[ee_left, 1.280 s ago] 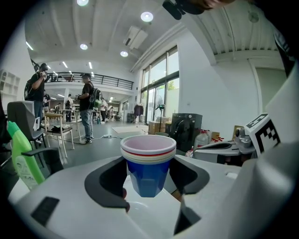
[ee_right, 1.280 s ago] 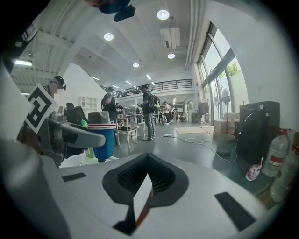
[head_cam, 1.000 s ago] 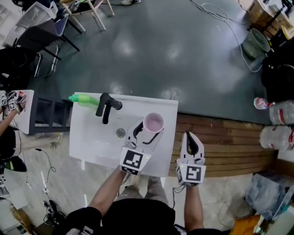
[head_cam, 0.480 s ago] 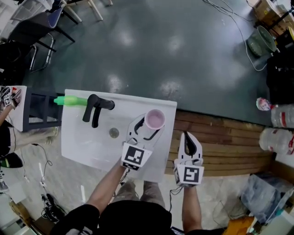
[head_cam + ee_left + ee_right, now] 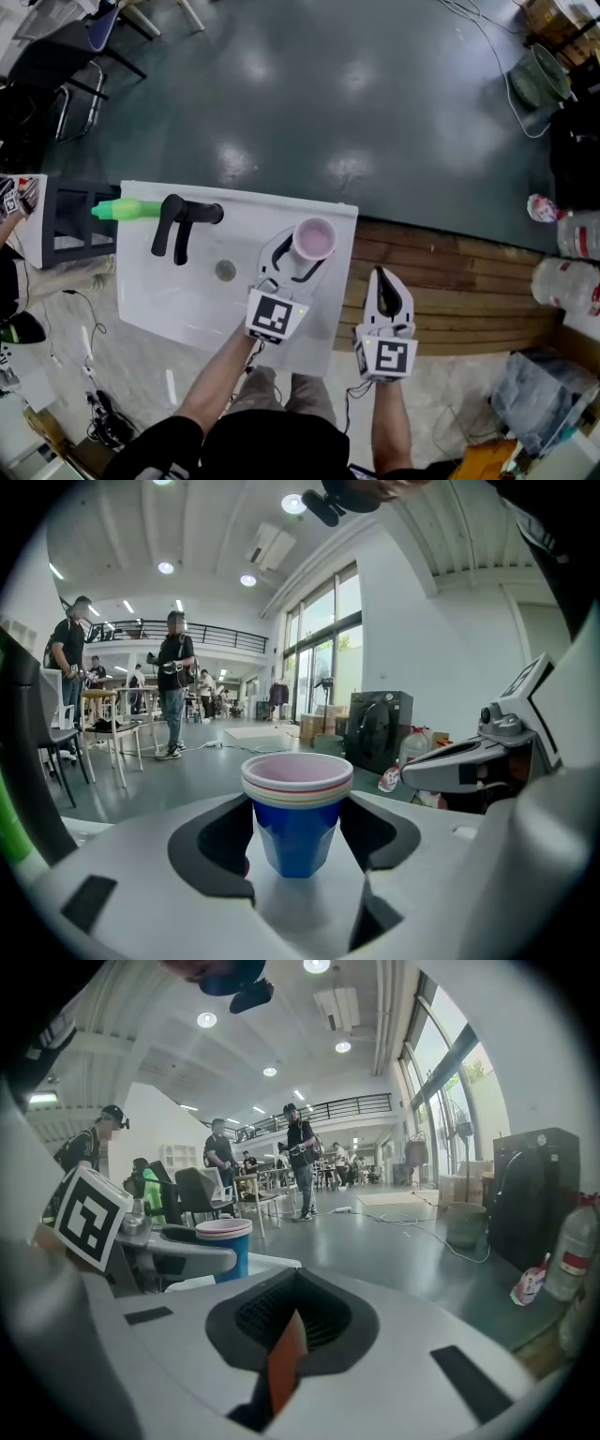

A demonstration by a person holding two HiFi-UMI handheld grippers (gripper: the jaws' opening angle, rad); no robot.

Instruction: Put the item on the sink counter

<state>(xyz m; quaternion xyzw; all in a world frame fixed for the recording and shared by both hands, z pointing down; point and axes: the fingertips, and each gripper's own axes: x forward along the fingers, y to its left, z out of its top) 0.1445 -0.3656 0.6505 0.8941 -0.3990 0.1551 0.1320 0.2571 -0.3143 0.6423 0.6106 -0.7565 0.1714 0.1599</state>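
Note:
A stack of cups (image 5: 314, 239), pink on top and blue below (image 5: 296, 808), stands upright at the back right corner of the white sink counter (image 5: 187, 300). My left gripper (image 5: 298, 255) reaches in from the front, its wide-set jaws shut on the stack's two sides (image 5: 296, 847). The right gripper view also shows the cups (image 5: 223, 1241), at its left. My right gripper (image 5: 392, 281) hangs just off the counter's right edge over the wooden deck. It is shut with nothing in it (image 5: 295, 1335).
A black faucet (image 5: 178, 220) and the drain (image 5: 225, 271) sit on the sink's left half, with a green bottle (image 5: 122, 208) at the back left. A wooden deck (image 5: 450, 281) lies to the right, with plastic bottles (image 5: 572, 234) beyond it. People stand far off on the dark floor.
Only the head view has drifted, so the sink shows more to the left. Both grippers and the cups keep their places relative to the sink.

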